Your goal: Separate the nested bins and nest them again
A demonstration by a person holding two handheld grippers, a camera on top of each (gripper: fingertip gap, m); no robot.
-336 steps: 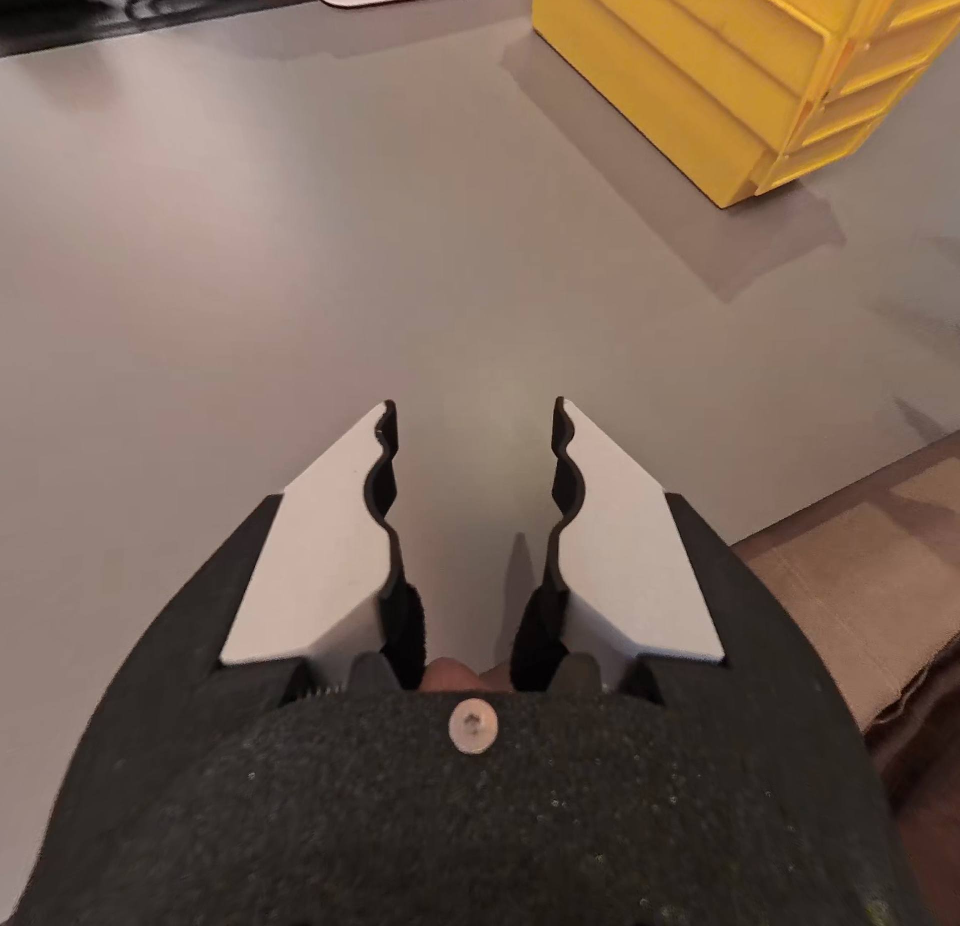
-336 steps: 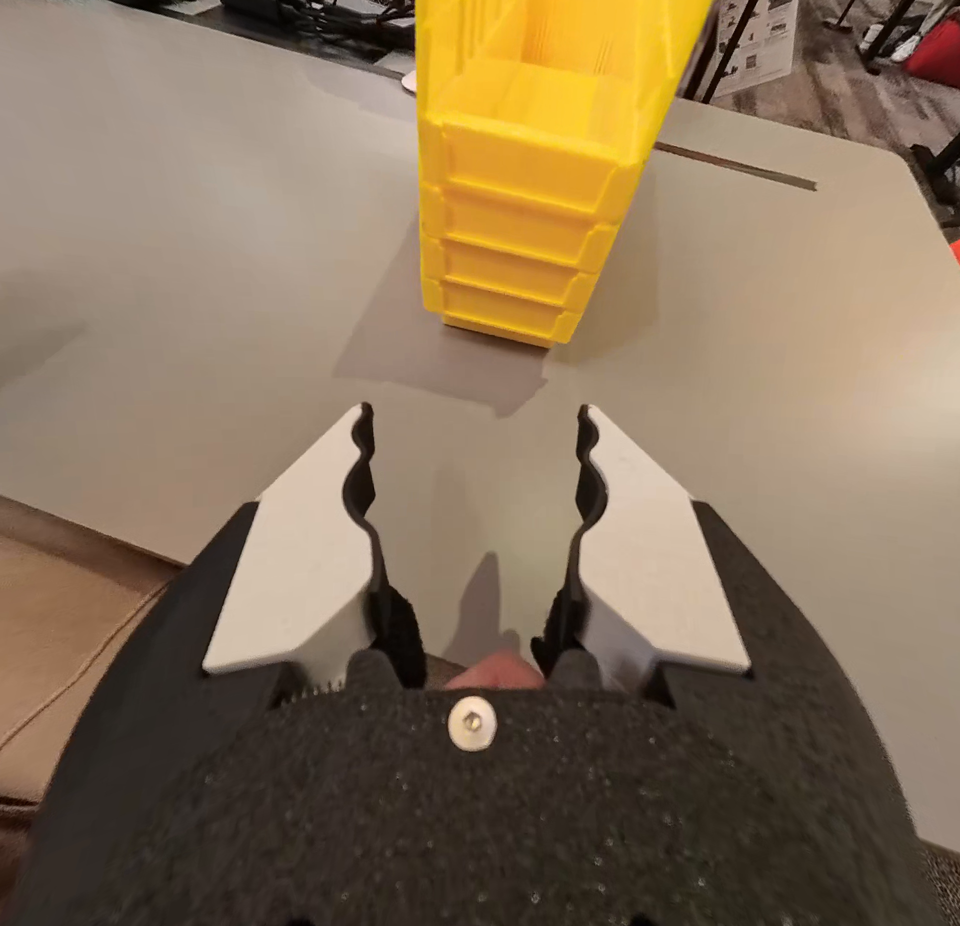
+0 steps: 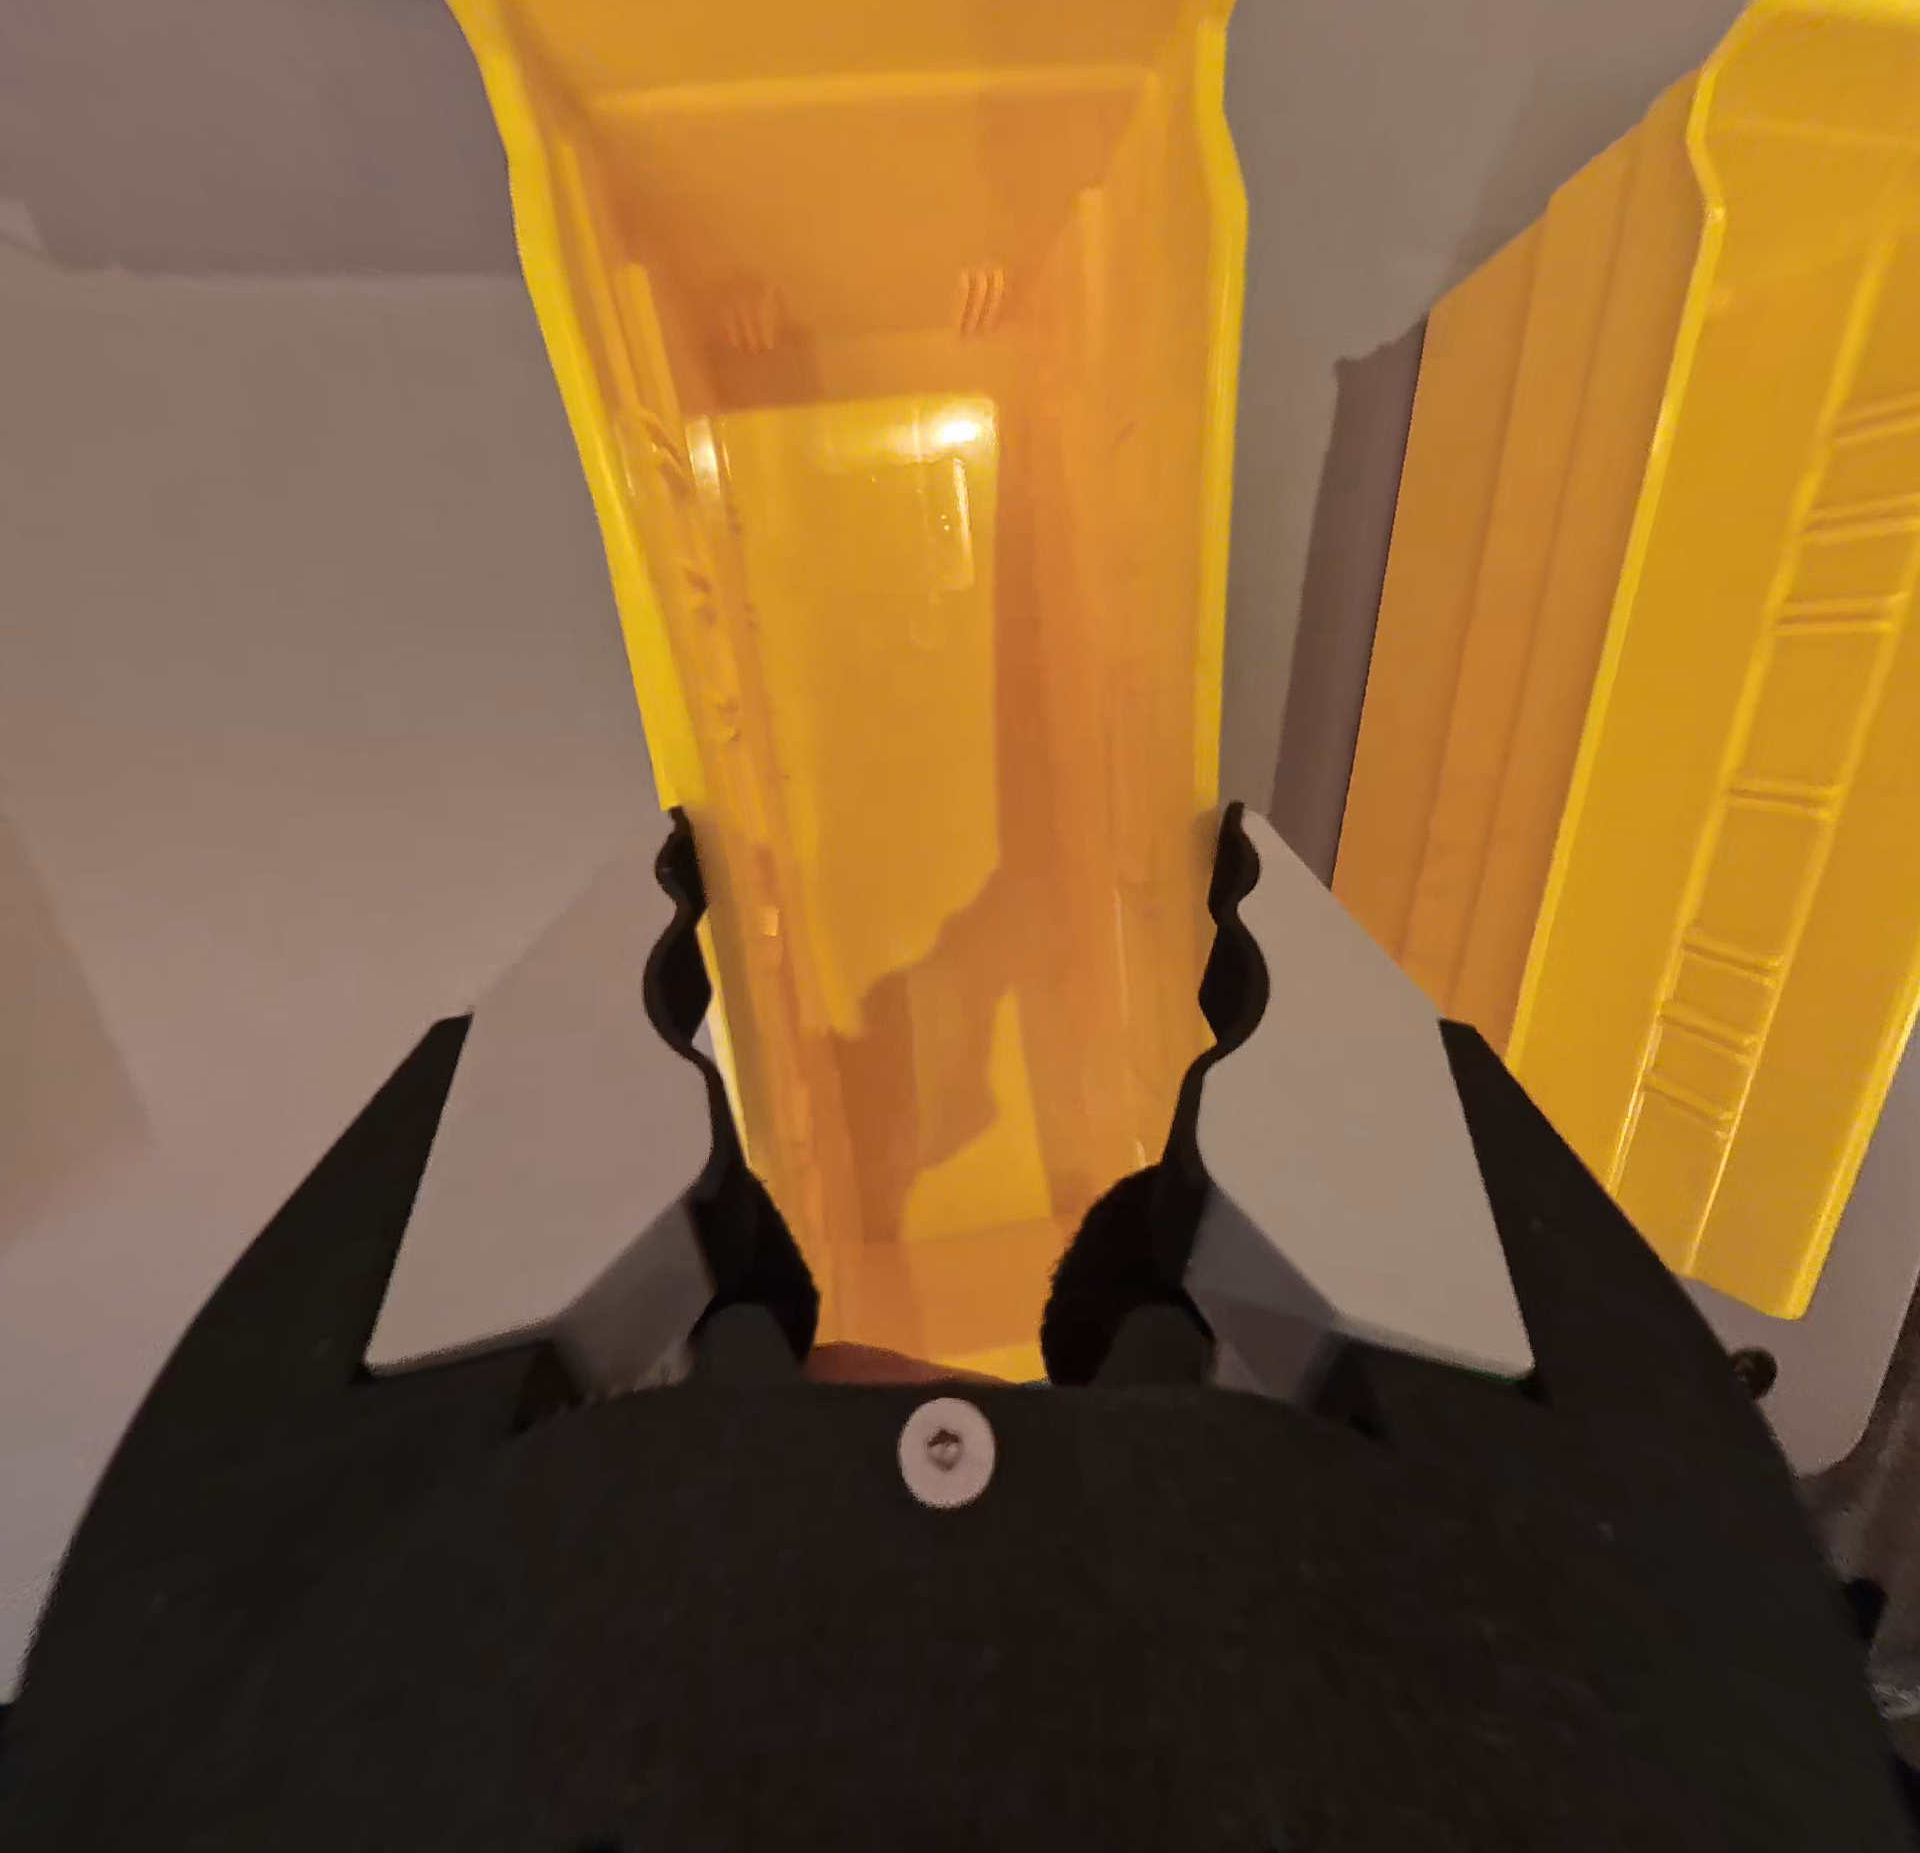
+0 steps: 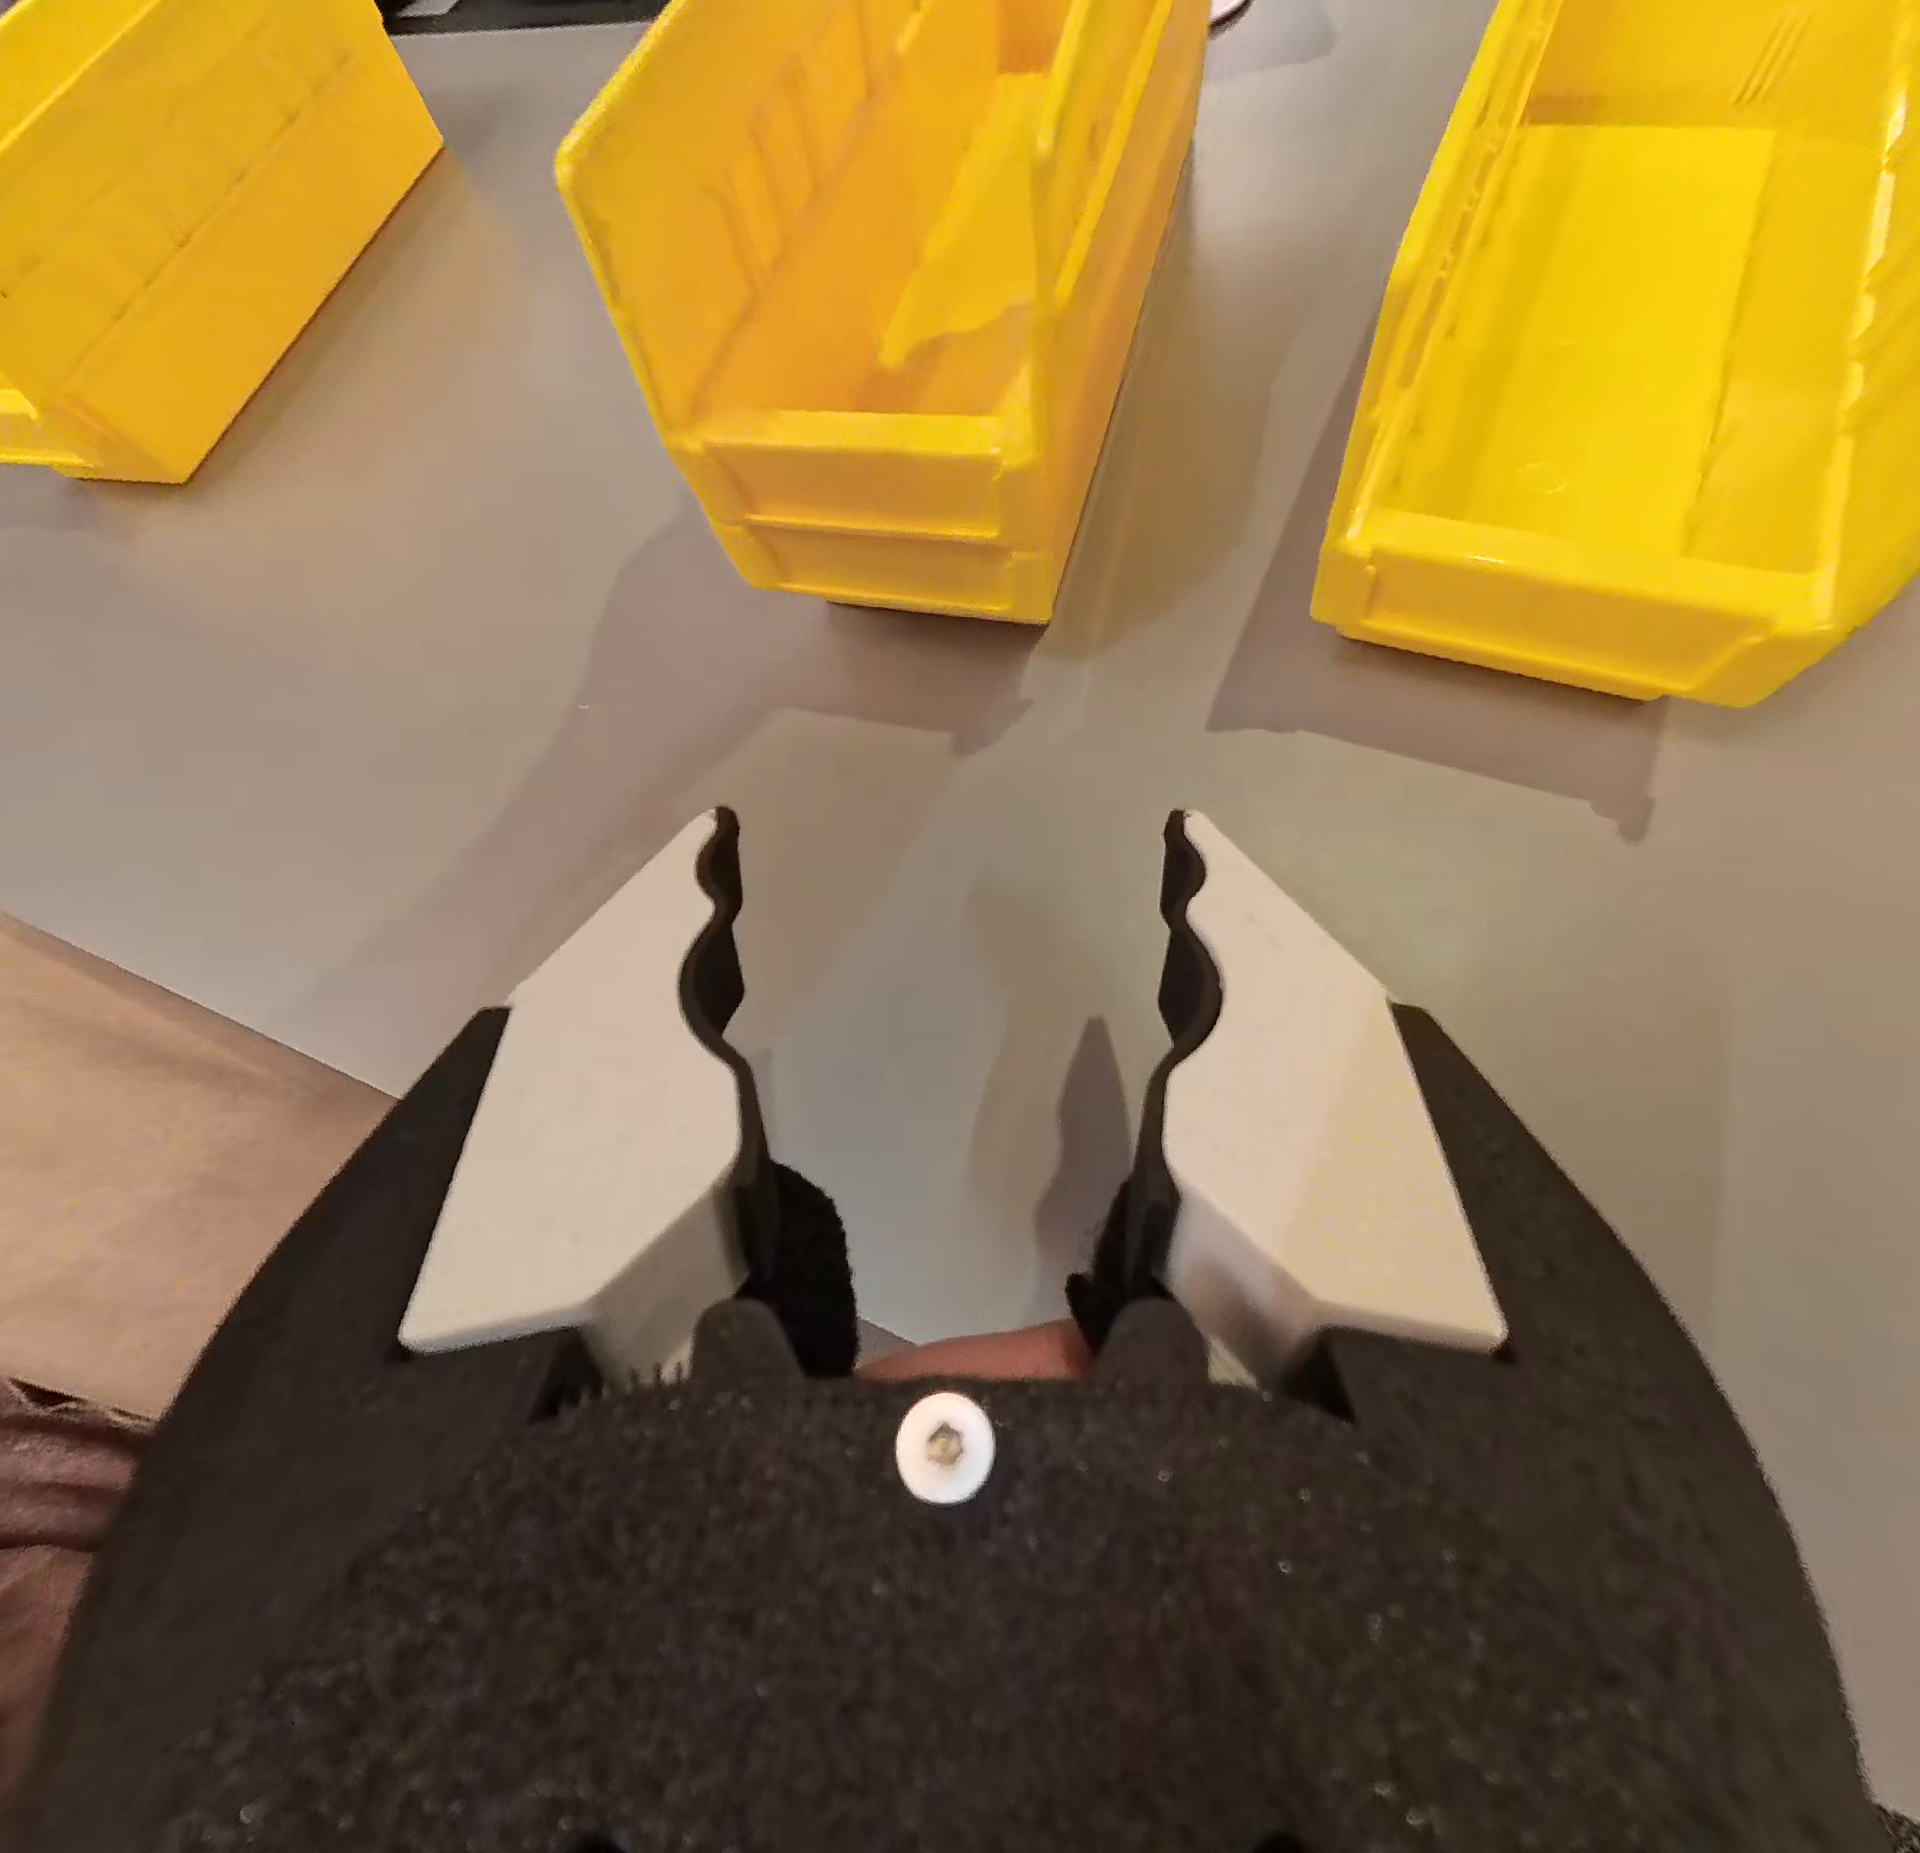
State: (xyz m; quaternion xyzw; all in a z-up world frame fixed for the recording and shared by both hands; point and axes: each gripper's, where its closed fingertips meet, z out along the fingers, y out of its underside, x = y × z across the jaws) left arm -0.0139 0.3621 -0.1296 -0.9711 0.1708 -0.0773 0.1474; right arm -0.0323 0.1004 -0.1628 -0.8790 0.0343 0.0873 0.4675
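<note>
Open table [image 4: 312, 712] before bins [image 4: 883, 515] (three)

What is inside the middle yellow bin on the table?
A second yellow bin is nested inside and looks empty. Of the outer bin, the front lip shows; its interior is covered.

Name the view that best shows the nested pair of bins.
Right wrist view: the nested pair shows both stacked front lips. The left wrist view shows yellow bins; whether either is that pair cannot be told.

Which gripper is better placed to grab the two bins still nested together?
Probably the right gripper: it is open, empty, and the nested pair sits just ahead of it. The left gripper is open over another bin.
</note>
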